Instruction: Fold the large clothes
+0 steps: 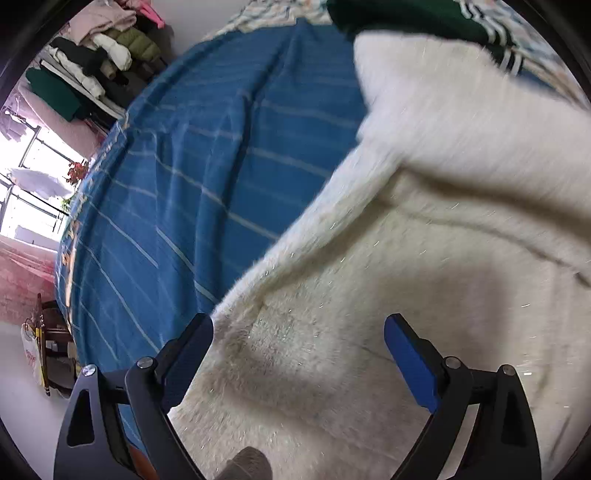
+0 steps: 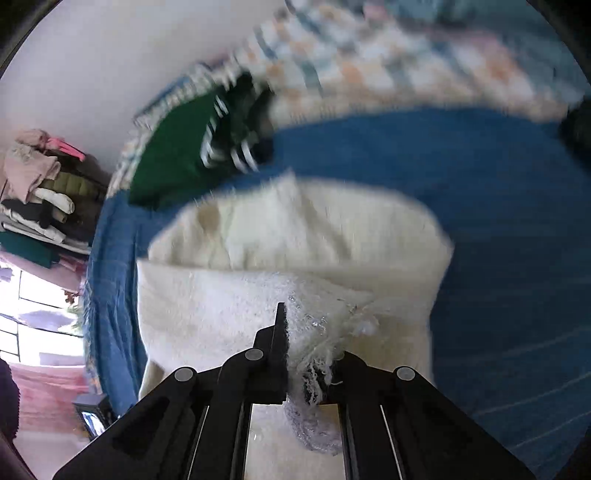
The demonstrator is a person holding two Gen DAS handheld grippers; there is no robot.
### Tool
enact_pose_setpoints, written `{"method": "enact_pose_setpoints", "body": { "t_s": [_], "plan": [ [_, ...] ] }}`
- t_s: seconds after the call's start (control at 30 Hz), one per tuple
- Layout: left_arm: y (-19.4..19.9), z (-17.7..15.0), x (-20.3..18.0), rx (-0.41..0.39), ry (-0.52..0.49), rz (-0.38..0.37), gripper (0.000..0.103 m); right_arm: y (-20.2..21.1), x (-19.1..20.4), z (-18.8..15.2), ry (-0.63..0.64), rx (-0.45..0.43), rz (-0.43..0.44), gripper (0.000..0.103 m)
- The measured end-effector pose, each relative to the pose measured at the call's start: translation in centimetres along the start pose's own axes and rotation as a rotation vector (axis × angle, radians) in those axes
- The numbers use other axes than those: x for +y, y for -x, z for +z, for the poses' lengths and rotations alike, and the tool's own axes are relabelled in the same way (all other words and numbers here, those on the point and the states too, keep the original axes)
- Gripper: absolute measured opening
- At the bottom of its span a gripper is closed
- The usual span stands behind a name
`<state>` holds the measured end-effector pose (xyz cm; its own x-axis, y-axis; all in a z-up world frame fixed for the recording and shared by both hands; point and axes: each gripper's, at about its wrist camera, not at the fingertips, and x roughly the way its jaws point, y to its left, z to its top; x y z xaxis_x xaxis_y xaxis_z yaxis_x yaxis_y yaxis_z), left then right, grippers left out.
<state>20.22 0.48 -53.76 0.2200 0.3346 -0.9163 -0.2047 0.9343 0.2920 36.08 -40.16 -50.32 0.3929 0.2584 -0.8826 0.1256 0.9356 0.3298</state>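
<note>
A large cream fuzzy garment (image 1: 369, 314) lies on a blue striped bedsheet (image 1: 221, 147). My left gripper (image 1: 299, 328) is open just above the garment's left edge, its blue-padded fingers spread wide, holding nothing. In the right wrist view the same garment (image 2: 295, 240) lies partly folded over itself. My right gripper (image 2: 310, 332) is shut on a bunched edge of the garment and holds a flap of it lifted above the rest.
A dark green garment with white stripes (image 2: 184, 155) lies at the far side of the bed, also visible in the left wrist view (image 1: 443, 18). A checked quilt (image 2: 406, 62) lies beyond. A rack piled with clothes (image 1: 99, 55) stands left, by a bright window (image 1: 33, 177).
</note>
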Motion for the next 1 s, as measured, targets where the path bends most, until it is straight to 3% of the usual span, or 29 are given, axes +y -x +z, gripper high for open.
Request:
{"method": "enact_pose_setpoints", "body": {
  "t_s": [0.07,0.17,0.2,0.27,0.33,0.37,0.5,0.63,0.67,0.73,0.83,0.87,0.97,1.0],
  "plan": [
    [-1.0,-0.2,-0.1,0.021,0.003,-0.018,0.095,-2.8,-0.1,0.0,0.072,0.070,-0.115,0.005],
    [-1.9,-0.2,-1.1,0.008,-0.013,0.000,0.103,-6.5,-4.0,-1.4,-0.037,0.290,-0.131,0.011],
    [-2.1,-0.1,-1.1,0.003,-0.011,-0.001,0.103,-5.8,-4.8,-1.6,-0.074,0.285,-0.131,0.015],
    [-2.4,-0.2,-1.1,-0.012,0.017,-0.019,0.103,-3.0,-6.2,-2.1,-0.128,0.244,-0.122,0.040],
    [-2.7,-0.1,-0.7,-0.019,0.055,-0.052,0.103,-0.9,-7.1,-3.0,-0.149,0.227,-0.161,0.054],
    [-2.7,0.0,-0.5,-0.016,0.064,-0.067,0.103,-0.4,-7.6,-3.7,-0.142,0.236,-0.199,0.054],
    [-2.1,0.6,-0.8,0.023,0.053,-0.060,0.103,-4.0,-9.1,-6.6,-0.061,0.442,-0.314,0.054],
    [0.5,1.4,-2.2,0.017,0.060,-0.065,0.103,-7.5,-8.8,-7.3,-0.017,0.480,-0.229,0.052],
    [1.5,1.7,-3.4,0.004,0.051,-0.081,0.103,-8.2,-8.6,-7.0,0.004,0.468,-0.224,0.036],
    [1.8,2.0,-5.5,0.005,0.021,-0.084,0.103,-8.5,-8.6,-6.7,0.016,0.443,-0.208,0.016],
    [-0.3,2.2,-9.5,0.048,-0.087,0.030,0.103,-6.6,-12.4,-7.0,-0.175,0.345,-0.166,0.011],
    [-0.9,2.1,-10.3,0.051,-0.085,0.060,0.103,-5.9,-14.3,-7.4,-0.267,0.326,-0.140,0.011],
    [-0.9,1.9,-9.9,0.051,0.011,0.048,0.103,-5.9,-20.3,-9.8,-0.532,0.335,-0.018,0.011],
    [-0.8,1.8,-9.7,0.055,0.024,0.042,0.103,-6.1,-20.9,-10.1,-0.555,0.345,0.005,0.009]
  ]
}}
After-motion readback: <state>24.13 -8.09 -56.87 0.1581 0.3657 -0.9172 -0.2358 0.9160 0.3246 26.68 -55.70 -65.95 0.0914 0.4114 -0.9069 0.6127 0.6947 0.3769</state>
